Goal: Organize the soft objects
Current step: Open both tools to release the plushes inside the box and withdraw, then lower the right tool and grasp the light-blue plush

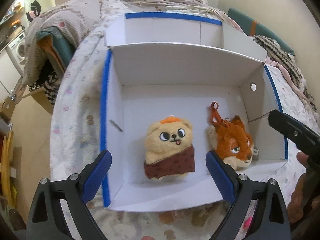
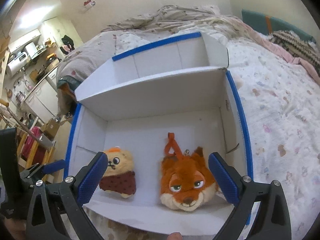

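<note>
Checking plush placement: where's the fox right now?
The fox lies face up on the floor of the white box, in its near right part, just right of the bear. In the right wrist view it sits between the open right gripper.

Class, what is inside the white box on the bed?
In the box: a tan plush and a fox plush, side by side on its floor. What lies beneath them is covered. Both tools hover open, empty.

Soft indoor light, fisheye-warped edges, dark vignette.
</note>
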